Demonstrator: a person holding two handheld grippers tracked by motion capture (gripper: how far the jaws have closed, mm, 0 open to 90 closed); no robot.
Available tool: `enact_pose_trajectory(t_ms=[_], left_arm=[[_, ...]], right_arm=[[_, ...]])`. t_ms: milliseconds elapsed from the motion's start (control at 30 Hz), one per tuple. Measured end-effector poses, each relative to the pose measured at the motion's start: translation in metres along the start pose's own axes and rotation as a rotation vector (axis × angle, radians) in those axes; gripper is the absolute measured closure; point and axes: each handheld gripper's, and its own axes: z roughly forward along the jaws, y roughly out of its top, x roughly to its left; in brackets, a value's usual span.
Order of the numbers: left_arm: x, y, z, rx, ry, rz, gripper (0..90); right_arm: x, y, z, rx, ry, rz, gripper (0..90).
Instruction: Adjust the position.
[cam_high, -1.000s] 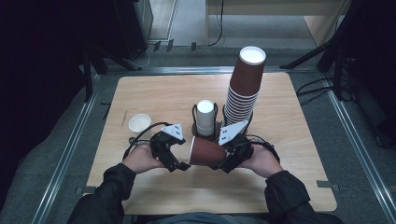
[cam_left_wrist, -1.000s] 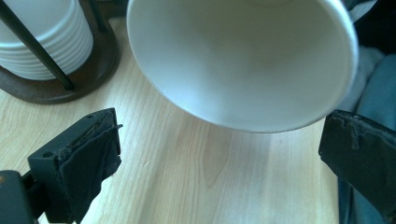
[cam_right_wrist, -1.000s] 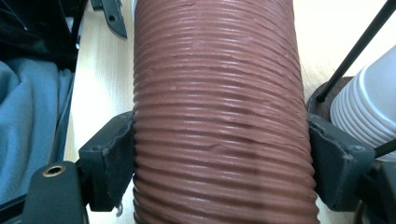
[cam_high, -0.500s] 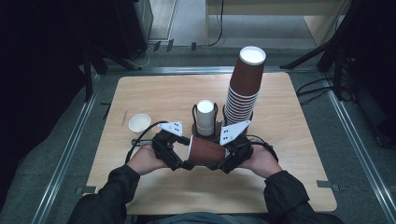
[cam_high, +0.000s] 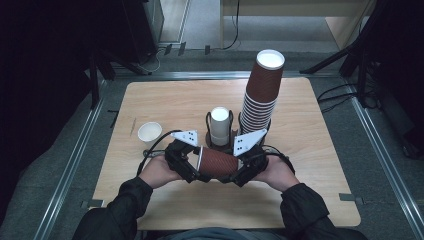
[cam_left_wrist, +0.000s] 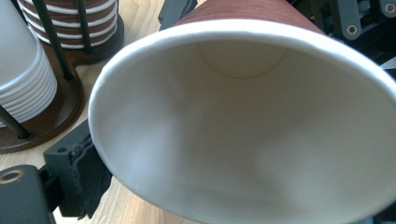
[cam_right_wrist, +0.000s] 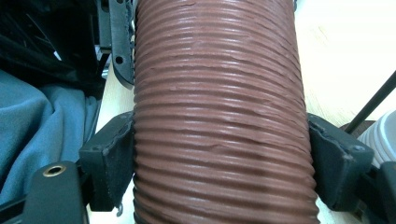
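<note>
A brown ribbed paper cup (cam_high: 218, 162) lies sideways just above the table's near middle, held between both grippers. My left gripper (cam_high: 192, 164) has it at the mouth end. In the left gripper view the white inside of the cup (cam_left_wrist: 243, 116) faces the camera; one pad (cam_left_wrist: 88, 177) presses its outer wall and the other jaw is hidden. My right gripper (cam_high: 241, 169) clamps the base end, and in the right gripper view both pads (cam_right_wrist: 112, 158) squeeze the ribbed wall (cam_right_wrist: 219, 93).
Just behind the hands, a dark wire holder (cam_high: 222, 142) carries a short stack of white cups (cam_high: 219, 125) and a tall leaning stack of brown cups (cam_high: 262, 90). A single small white cup (cam_high: 149, 132) stands at the left. A cable (cam_high: 155, 145) trails from the left gripper.
The left hand has edged slightly right toward the cup's mouth. The cup and the right gripper have barely moved.
</note>
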Motion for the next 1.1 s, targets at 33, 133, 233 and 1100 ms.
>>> enact_pose_trajectory(t_ms=[33, 133, 233, 1100], left_arm=[[-0.001, 0.0, 0.0, 0.007, 0.005, 0.003, 5.5], [-0.001, 0.002, 0.0, 0.023, 0.013, 0.014, 6.3], [-0.001, 0.003, -0.001, 0.025, 0.009, 0.006, 6.9], [0.001, 0.001, -0.021, 0.099, 0.115, 0.063, 7.3]], right_arm=[[0.0, 0.0, 0.0, 0.006, 0.004, -0.002, 19.5], [0.001, 0.0, 0.002, 0.018, 0.0, -0.005, 19.6], [0.001, 0.0, 0.001, 0.015, 0.001, -0.004, 19.6], [-0.008, -0.009, 0.0, 0.121, -0.019, 0.094, 15.2]])
